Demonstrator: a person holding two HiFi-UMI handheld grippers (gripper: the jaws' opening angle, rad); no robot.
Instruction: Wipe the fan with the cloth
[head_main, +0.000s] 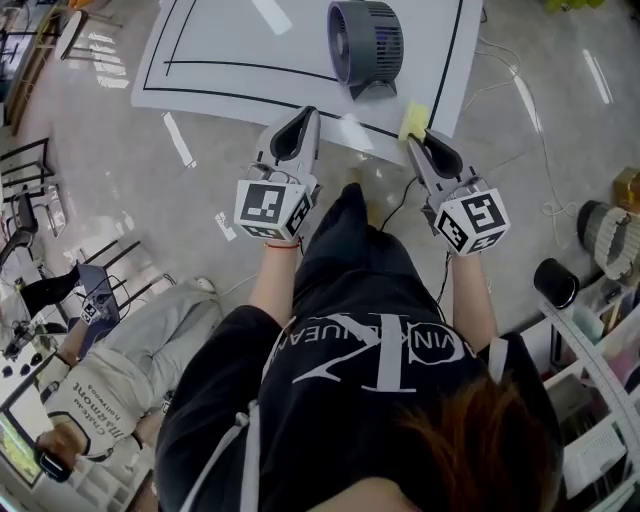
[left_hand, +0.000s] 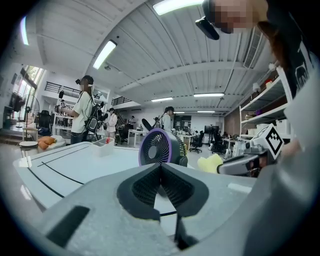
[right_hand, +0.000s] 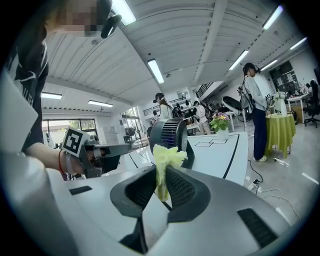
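**A:** Head view first. The fan (head_main: 366, 40) stands at top centre, on the white table (head_main: 230, 50) with the black lines, close to the table's near edge.

**B:** Both tools come up from the bottom of the frame. The left gripper (head_main: 307, 113) is left of centre, with its tips at the table's edge, below and left of the fan.

**A:** And its own view gives you the jaws. They're pressed together with nothing between them, and the fan's purple-rimmed grille sits just above them in the frame.

**B:** What about the right gripper (head_main: 414, 140), right of centre?

**A:** It's clamped on the yellow cloth (head_main: 414, 118). In the right gripper view the ribbed pads pinch it at mid-frame. The loose end bunches up above the tips, in front of the fan's dark side.

**B:** Is the cloth on the fan?

**A:** No. In the head view it sits below and right of the fan's base, near but apart from it.

**B:** Each tool carries a marker cube (head_main: 270, 207) at its rear end, towards the middle of the frame.

**A:** In the lower left corner another person (head_main: 110, 370) in light clothes is on the floor. A cable (head_main: 545, 150) trails across the floor at the right.
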